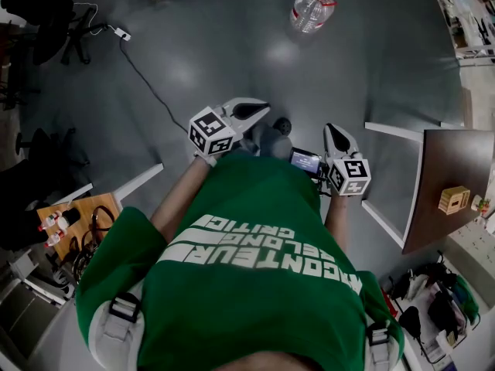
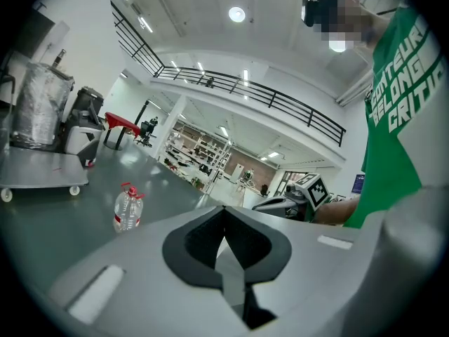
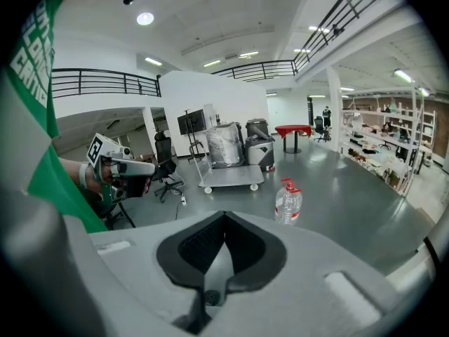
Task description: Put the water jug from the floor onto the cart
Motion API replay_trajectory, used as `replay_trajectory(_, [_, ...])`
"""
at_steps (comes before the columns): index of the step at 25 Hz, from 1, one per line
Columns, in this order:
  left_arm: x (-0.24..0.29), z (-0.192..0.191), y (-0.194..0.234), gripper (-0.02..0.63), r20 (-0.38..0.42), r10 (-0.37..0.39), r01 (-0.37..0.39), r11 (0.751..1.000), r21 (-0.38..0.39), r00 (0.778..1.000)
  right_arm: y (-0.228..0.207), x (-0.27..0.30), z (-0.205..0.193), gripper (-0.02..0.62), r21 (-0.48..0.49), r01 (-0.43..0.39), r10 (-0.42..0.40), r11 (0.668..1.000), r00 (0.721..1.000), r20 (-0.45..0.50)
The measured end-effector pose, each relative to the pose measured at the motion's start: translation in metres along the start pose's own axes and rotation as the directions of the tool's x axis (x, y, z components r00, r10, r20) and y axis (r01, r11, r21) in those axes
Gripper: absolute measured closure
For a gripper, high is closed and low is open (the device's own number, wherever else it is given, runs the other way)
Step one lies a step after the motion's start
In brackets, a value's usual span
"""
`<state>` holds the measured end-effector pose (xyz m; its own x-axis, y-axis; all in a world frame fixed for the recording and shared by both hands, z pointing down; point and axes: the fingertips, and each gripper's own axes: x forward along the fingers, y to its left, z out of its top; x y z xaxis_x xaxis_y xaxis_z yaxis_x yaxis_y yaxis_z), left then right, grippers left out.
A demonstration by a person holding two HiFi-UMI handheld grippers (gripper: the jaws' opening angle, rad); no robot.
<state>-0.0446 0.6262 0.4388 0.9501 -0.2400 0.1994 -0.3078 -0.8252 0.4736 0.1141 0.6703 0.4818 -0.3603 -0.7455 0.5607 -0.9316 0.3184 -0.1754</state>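
The left gripper (image 2: 224, 210) and right gripper (image 3: 224, 217), both closed and empty, should open before reaching the far-off clear red-capped plastic water jug (image 1: 312, 8).

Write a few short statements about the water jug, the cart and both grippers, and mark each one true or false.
1. The water jug stands upright on the floor. True.
2. The water jug already stands on the cart. False: it is on the floor, apart from the cart.
3. The left gripper holds the water jug. False: its fingers are shut on nothing, and the jug is far ahead.
4. The right gripper is shut and empty. True.
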Motion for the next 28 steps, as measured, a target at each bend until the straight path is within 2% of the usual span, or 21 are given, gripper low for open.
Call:
replay_trajectory(6, [0.032,0.006,0.003,0.591,-0.027,0.025,-0.025,1.000,0.008,0.999,-0.033,0.002,0.004,0.601,0.018,-0.024,0.024,1.000,1.000,0.009])
replay_trajectory(13, [0.071,0.030,0.014,0.591,-0.032,0.088,-0.087,0.996,0.035,0.996,-0.102,-0.001,0.014,0.601,0.065,-0.037,0.034,0.997,0.999,0.039])
replay_trajectory(19, [0.103,0.042,0.008,0.591,-0.028,0.104,-0.101,0.992,0.073,0.994,-0.158,0.001,0.029,0.601,0.110,-0.040,0.031,0.993,0.996,0.087])
replay_trajectory(24, [0.116,0.046,0.012,0.591,-0.017,0.112,-0.111,0.992,0.053,0.994,-0.163,0.004,0.037,0.601,0.092,-0.056,0.046,0.994,0.994,0.100])
replay_trajectory(28, [0.135,0.049,0.007,0.591,-0.028,0.092,-0.090,0.994,0.068,0.995,-0.172,0.002,0.023,0.601,0.123,-0.059,0.049,0.991,0.995,0.085])
